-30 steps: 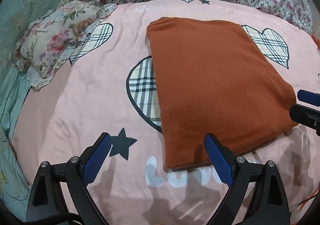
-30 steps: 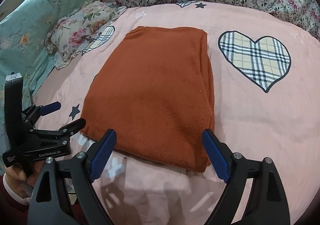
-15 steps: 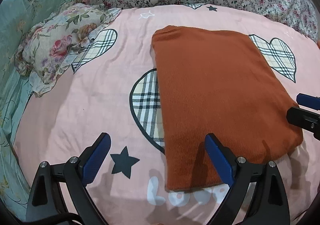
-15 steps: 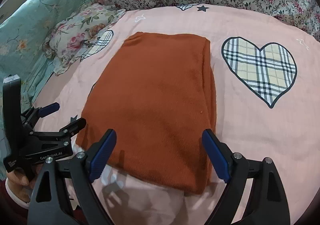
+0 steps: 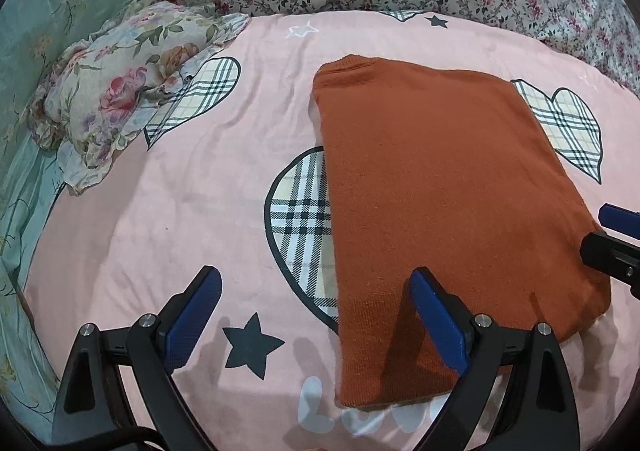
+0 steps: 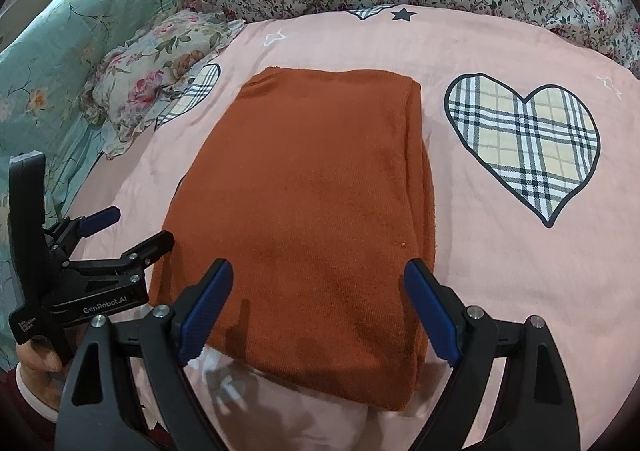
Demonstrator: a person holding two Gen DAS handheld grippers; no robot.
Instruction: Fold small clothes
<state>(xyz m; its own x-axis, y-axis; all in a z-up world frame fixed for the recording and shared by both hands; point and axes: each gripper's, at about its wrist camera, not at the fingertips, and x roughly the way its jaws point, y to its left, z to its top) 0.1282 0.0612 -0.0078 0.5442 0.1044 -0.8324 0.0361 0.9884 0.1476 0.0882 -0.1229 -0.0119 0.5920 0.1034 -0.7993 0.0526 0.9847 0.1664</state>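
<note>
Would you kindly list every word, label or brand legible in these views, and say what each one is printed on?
"GenRobot.AI": on the body of the left gripper, seen from the right wrist.
Small white label below it on the same gripper: too small to read.
White lettering on the pink bedsheet, beginning "L": partly hidden by the orange garment, not fully readable.
</note>
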